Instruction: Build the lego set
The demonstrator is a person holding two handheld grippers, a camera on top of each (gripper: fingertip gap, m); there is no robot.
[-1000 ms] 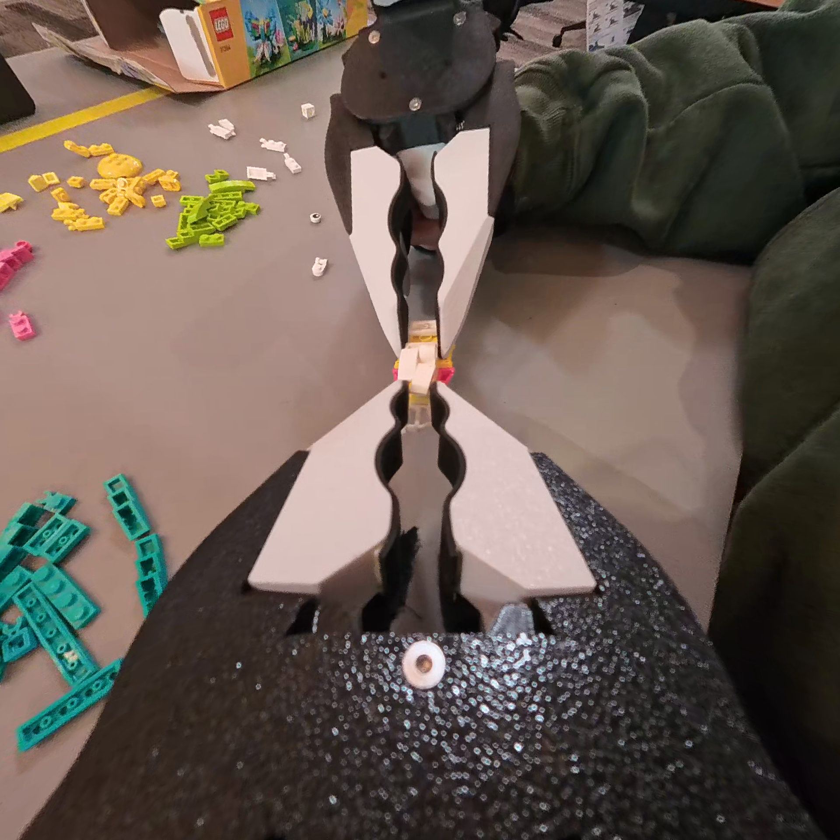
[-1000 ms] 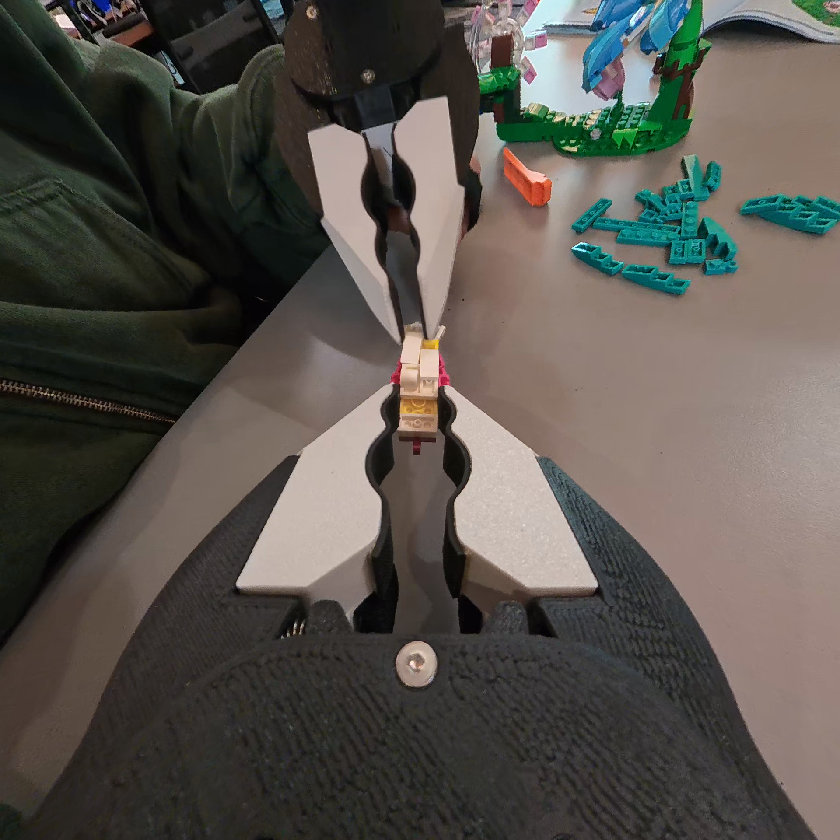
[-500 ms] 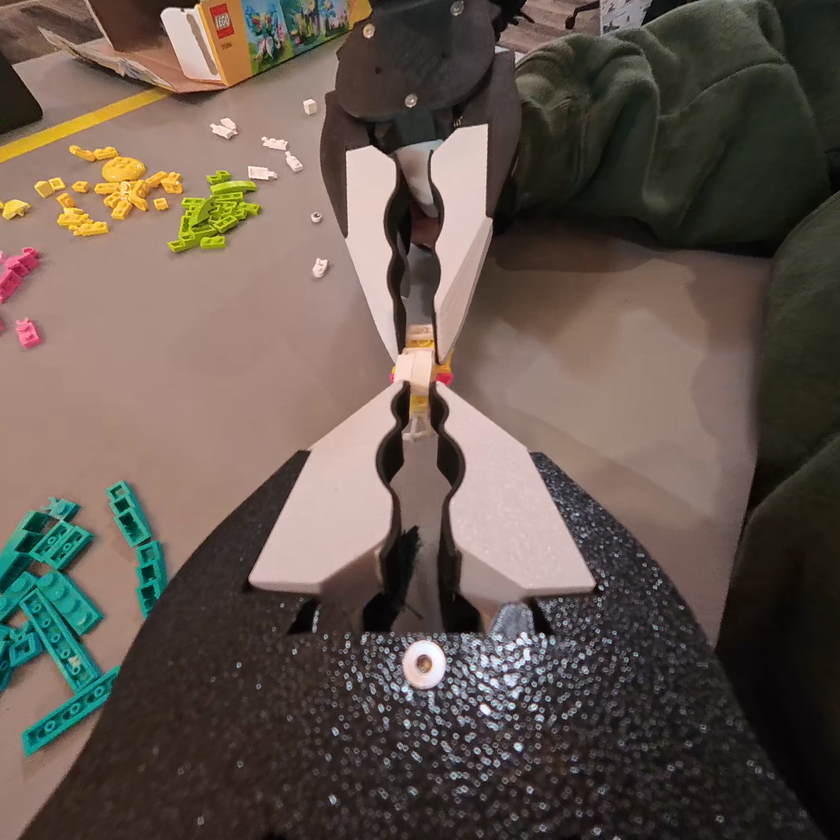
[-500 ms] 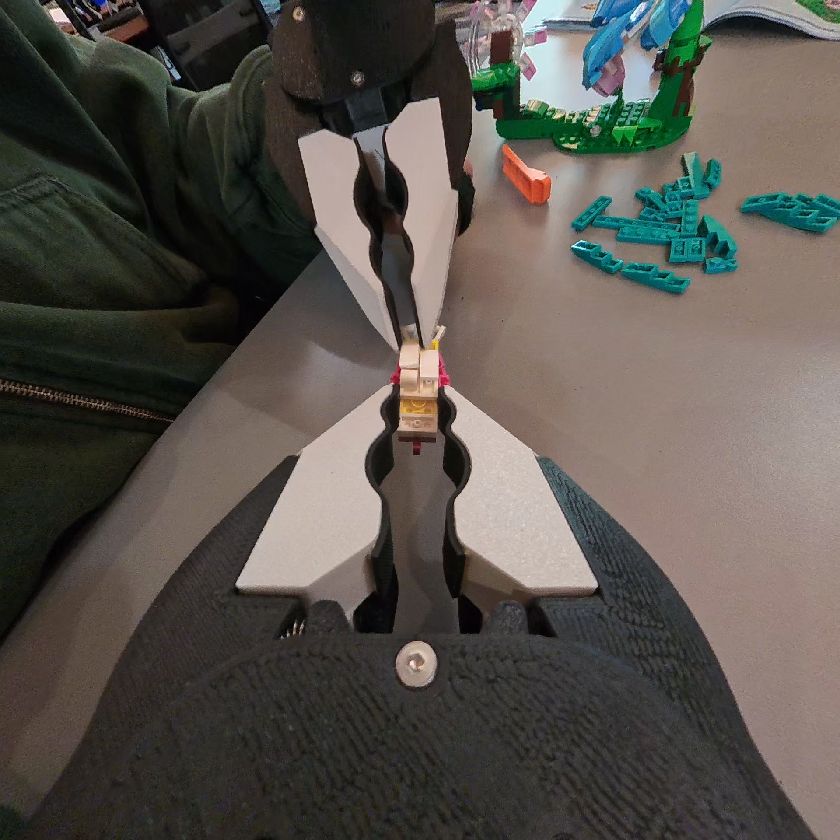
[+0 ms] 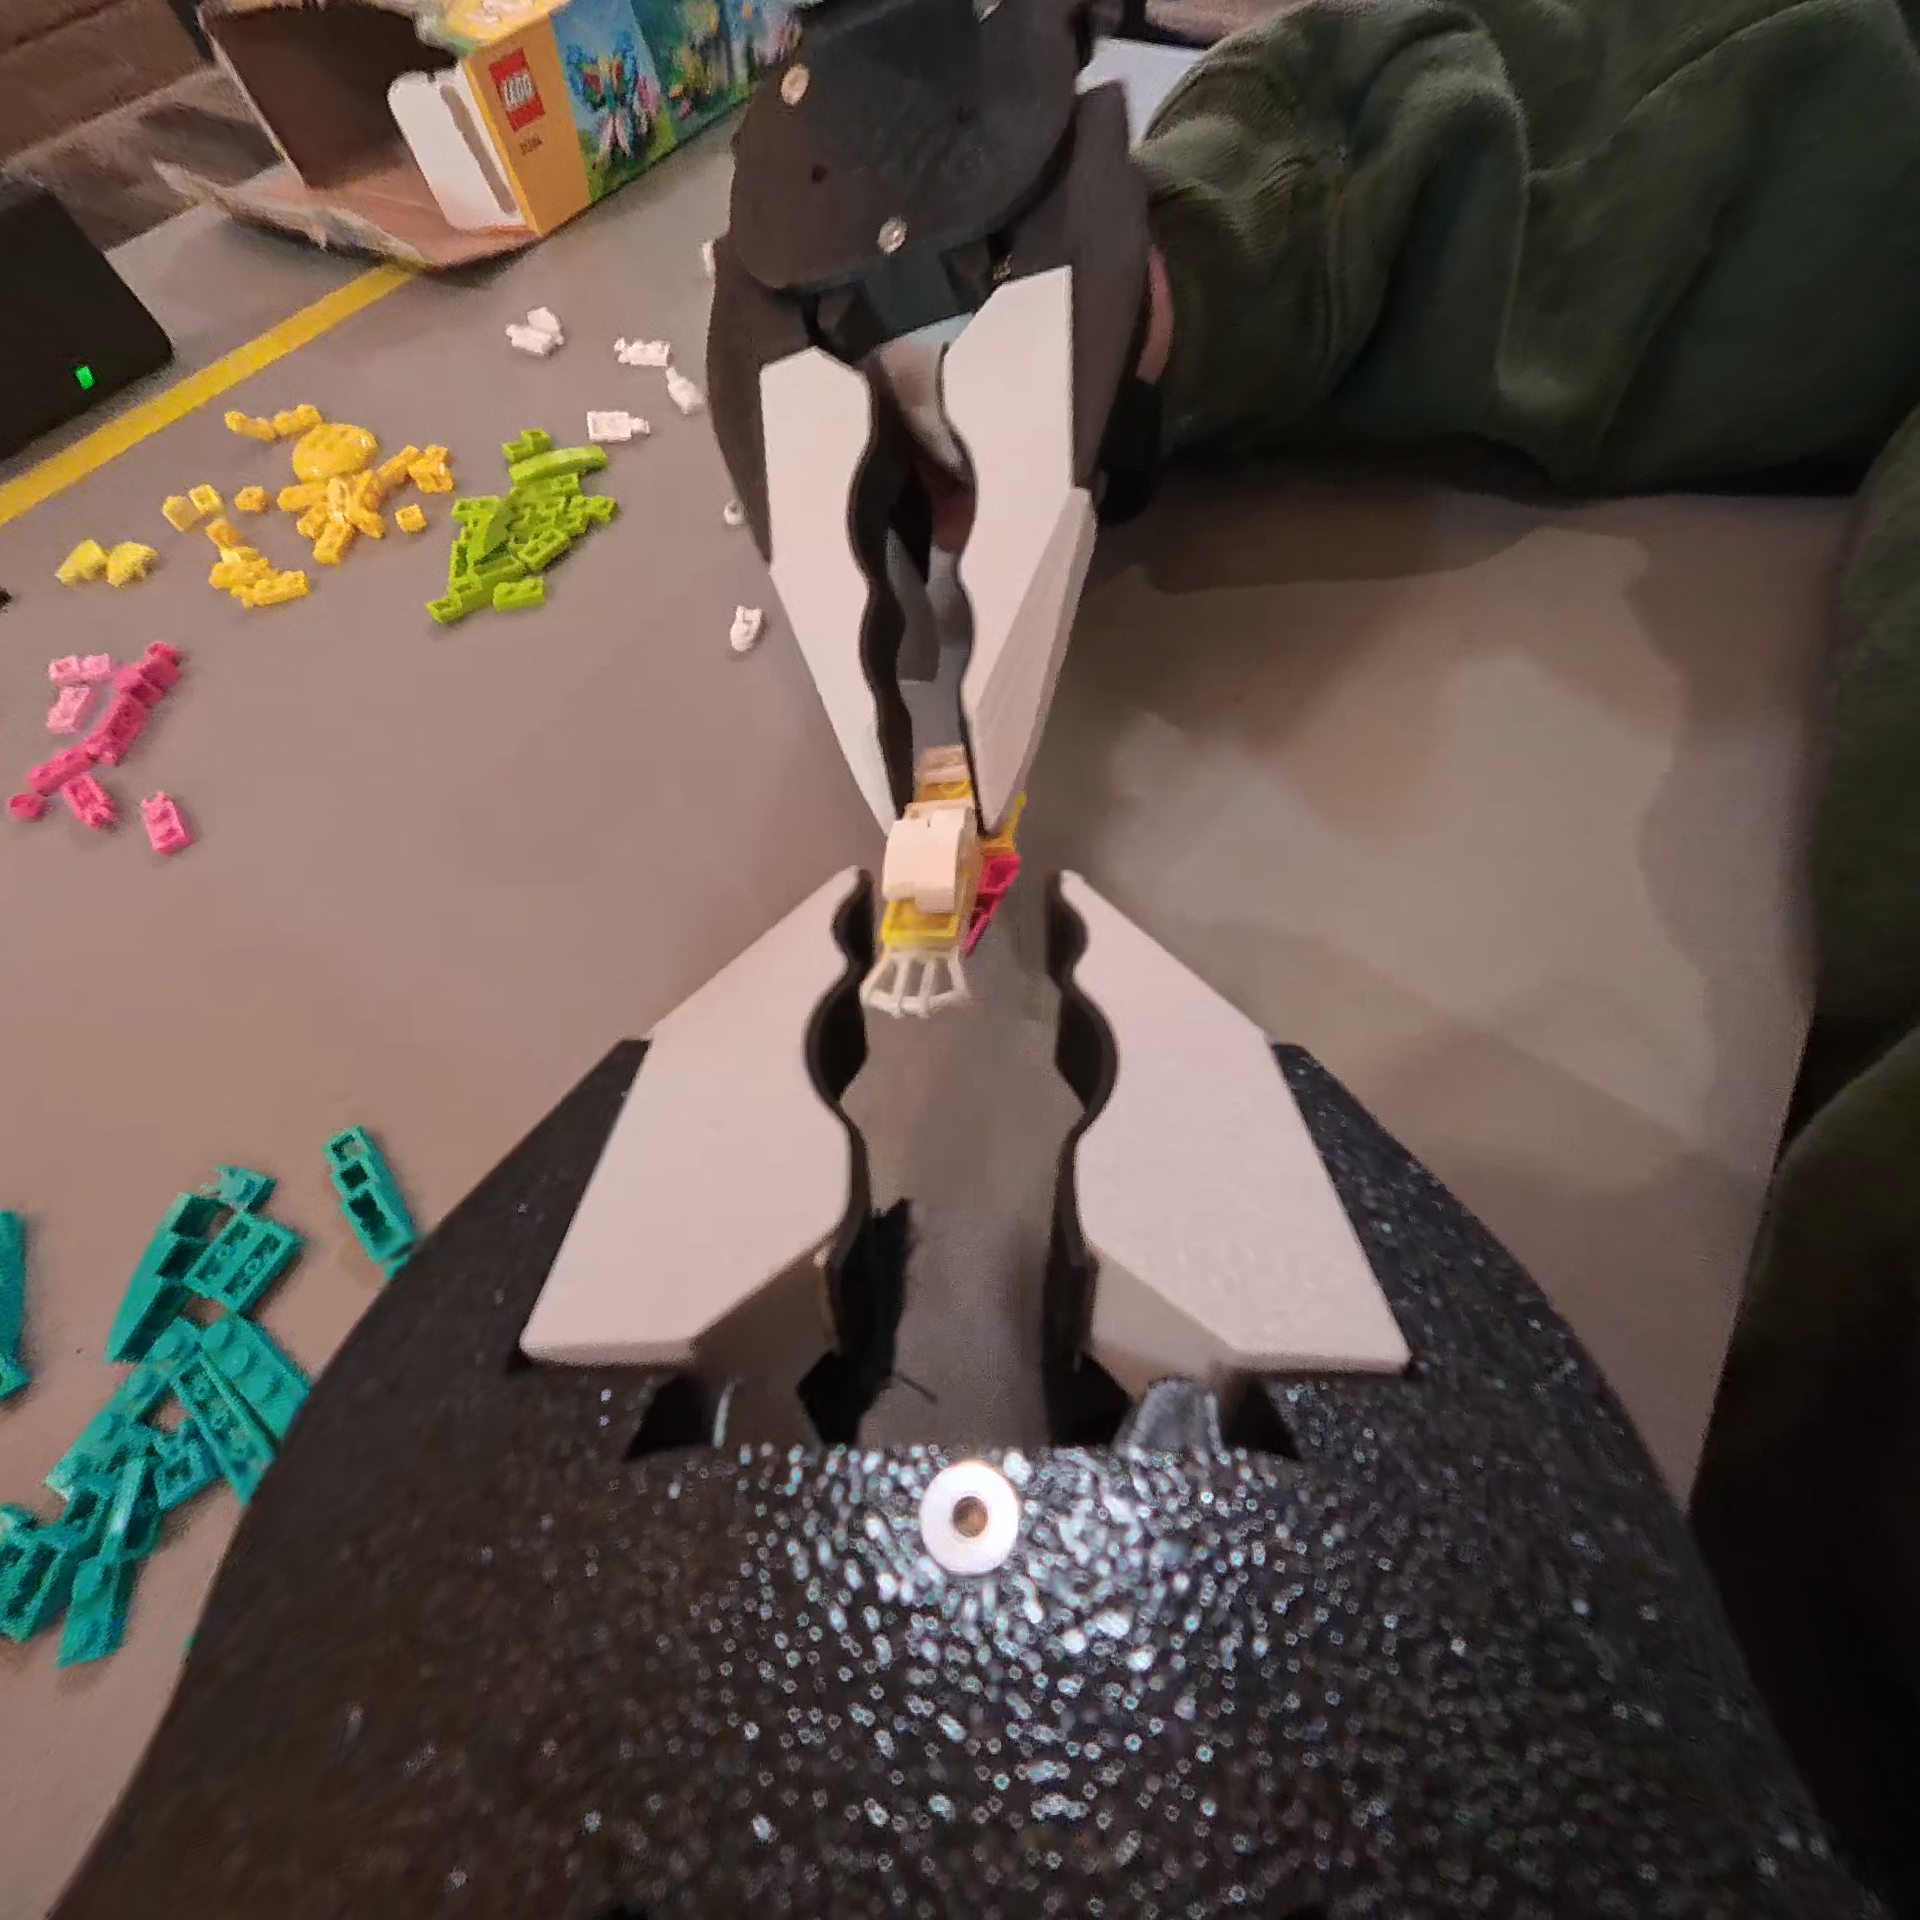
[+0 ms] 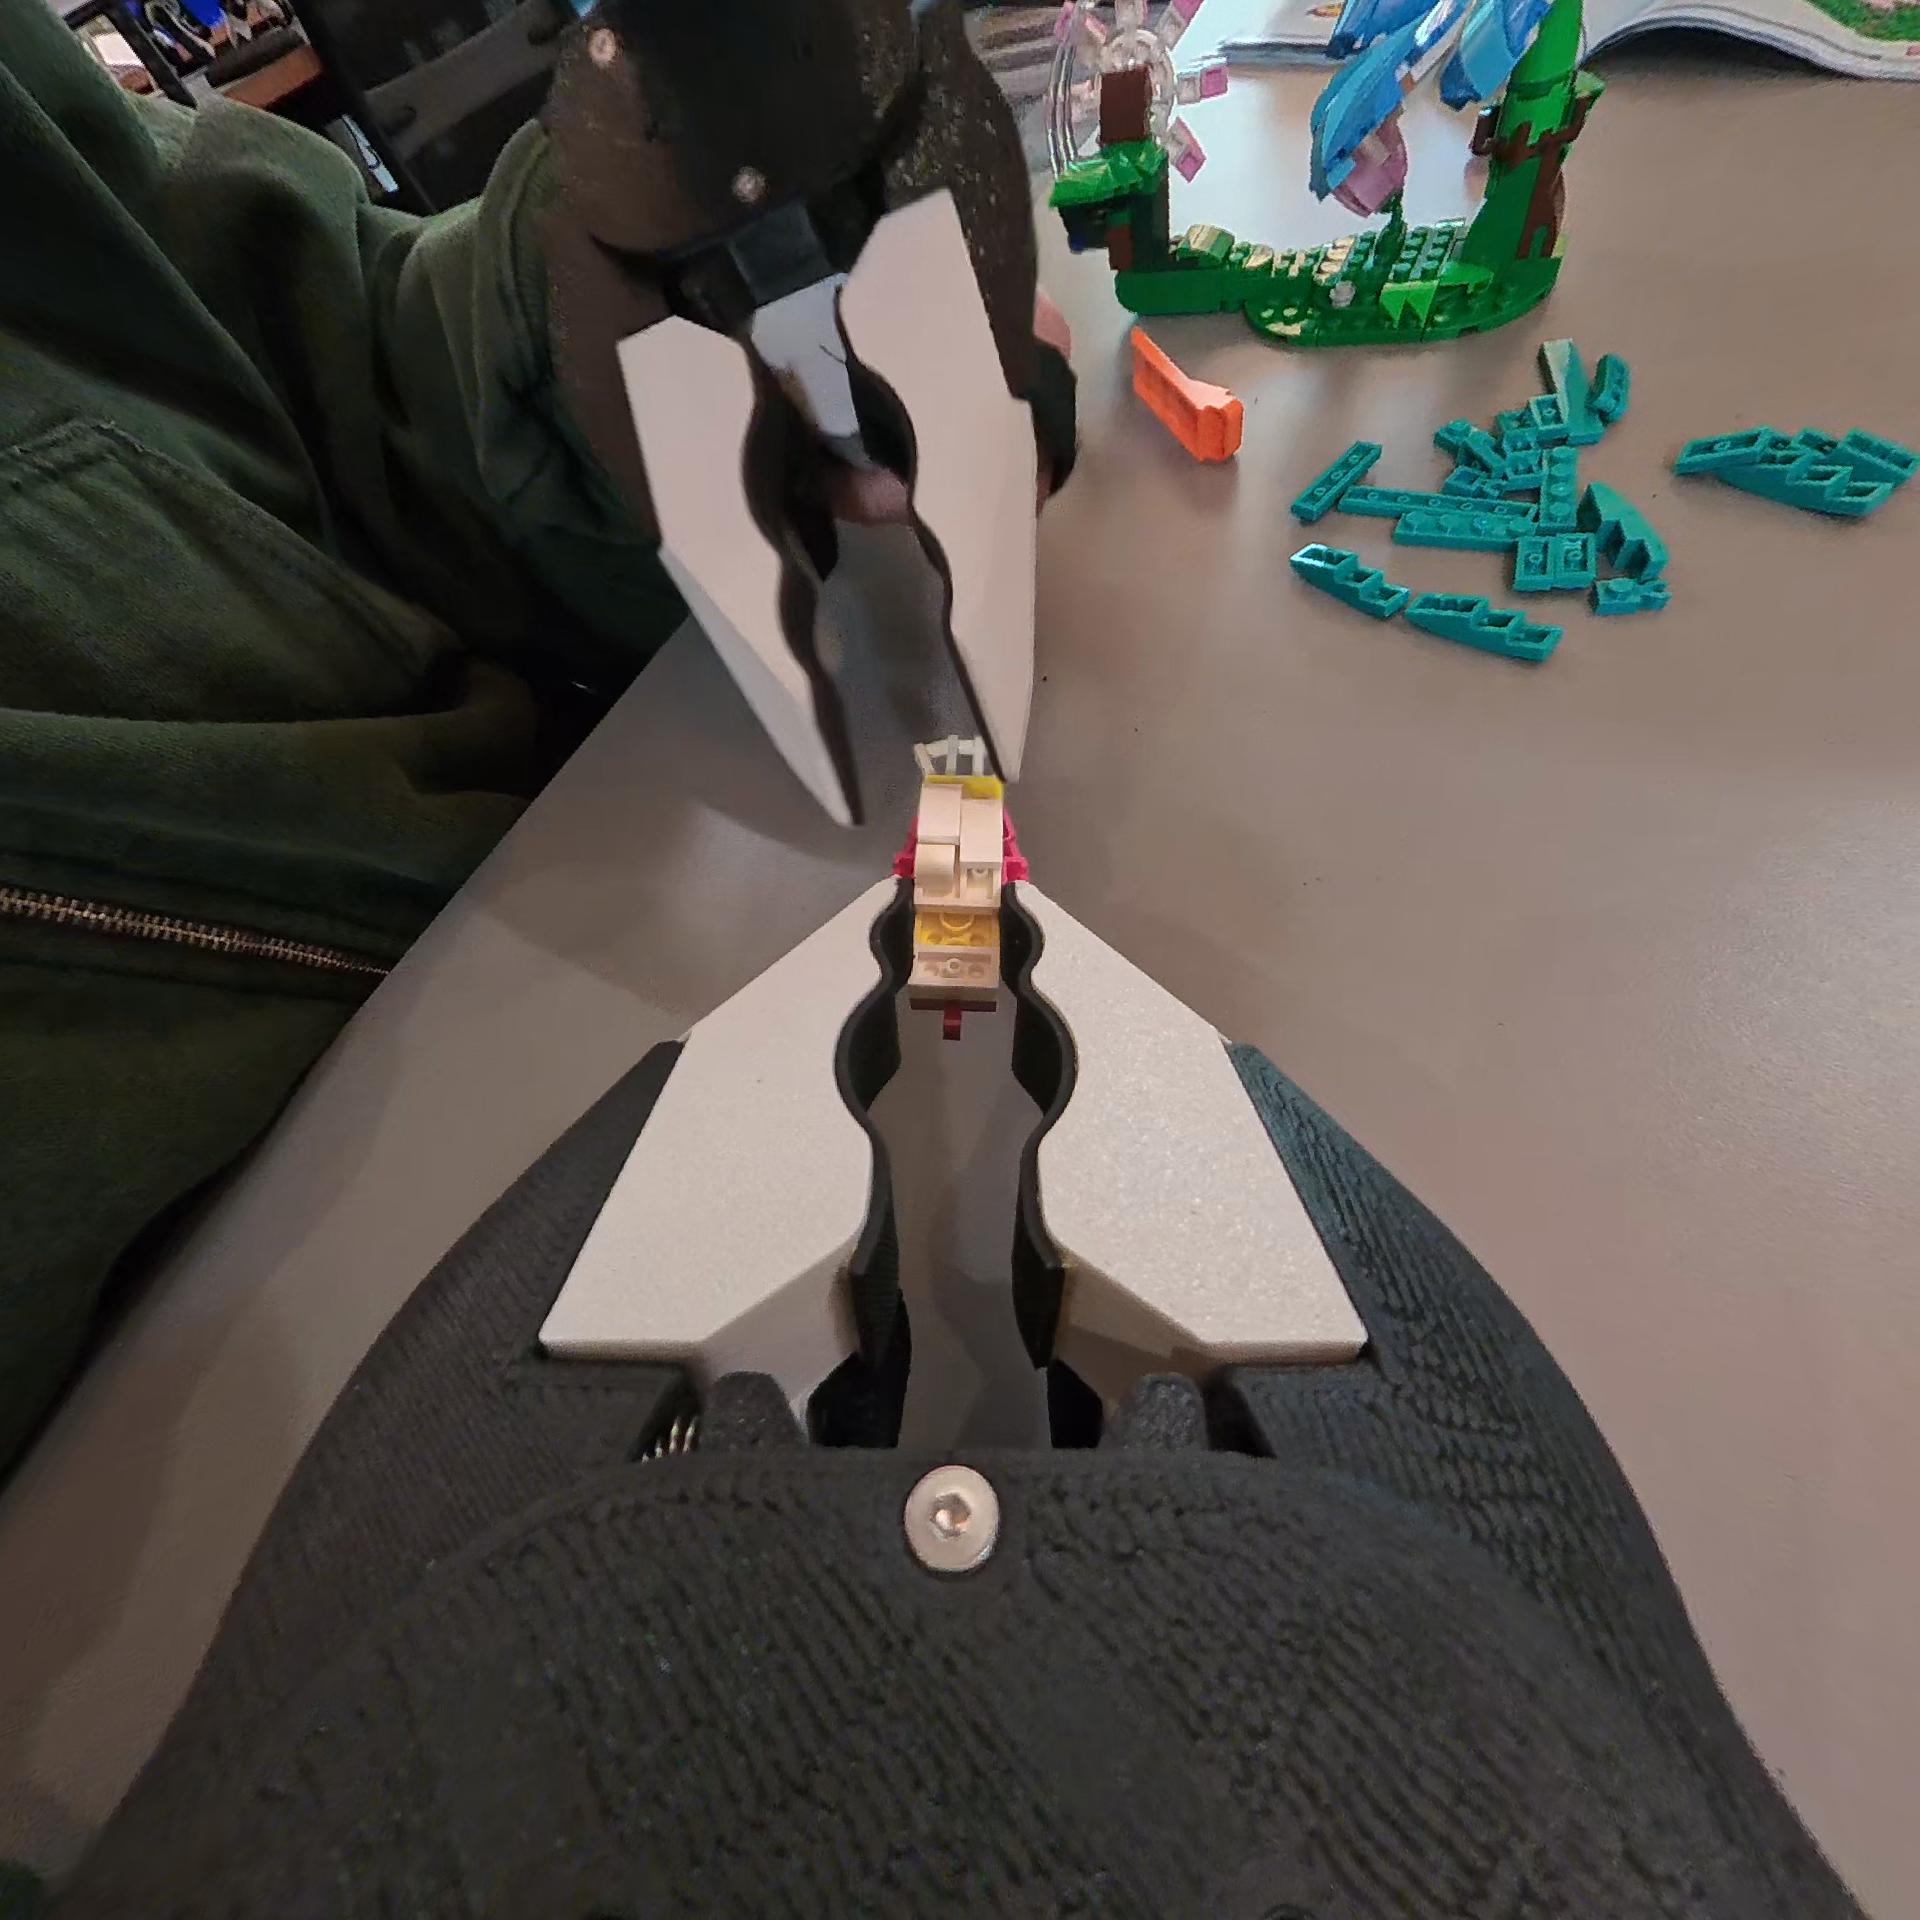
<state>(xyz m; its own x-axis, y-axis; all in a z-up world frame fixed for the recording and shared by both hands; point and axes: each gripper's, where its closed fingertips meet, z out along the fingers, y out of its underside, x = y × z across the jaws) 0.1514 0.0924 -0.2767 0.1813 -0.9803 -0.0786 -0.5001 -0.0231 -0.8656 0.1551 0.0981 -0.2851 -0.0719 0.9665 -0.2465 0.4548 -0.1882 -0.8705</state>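
Right gripper (image 6: 953, 902) clamped on a small lego assembly (image 6: 958, 883), cream, yellow and magenta bricks with a little white grille piece at the far end, held up just over the grey table (image 6: 1455, 935) near its front edge. Left gripper (image 5: 958, 888) facing it nose to nose with fingers (image 5: 727, 1091) spread apart, nothing pinched, the grille end of the assembly (image 5: 928, 883) sitting in the gap but clear of both sides. Same left gripper seen from the right wrist view (image 6: 925, 790) hanging tilted just beyond the assembly, tips parted. Teal slopes and plates (image 6: 1496, 530) scattered off to the right side, an orange brick separator (image 6: 1190, 400) nearer the middle, and a half-built green base with blue leaves (image 6: 1351, 239) at the back. Over in the left wrist view: more teal pieces (image 5: 197, 1382), a pink pile (image 5: 104, 727), a yellow pile (image 5: 301, 499), a lime green pile (image 5: 520, 530), a few loose white bits (image 5: 623, 364), plus the opened set box (image 5: 520, 114) at the far end. Green hoodie sleeves (image 5: 1507, 239) crowding the table edge.
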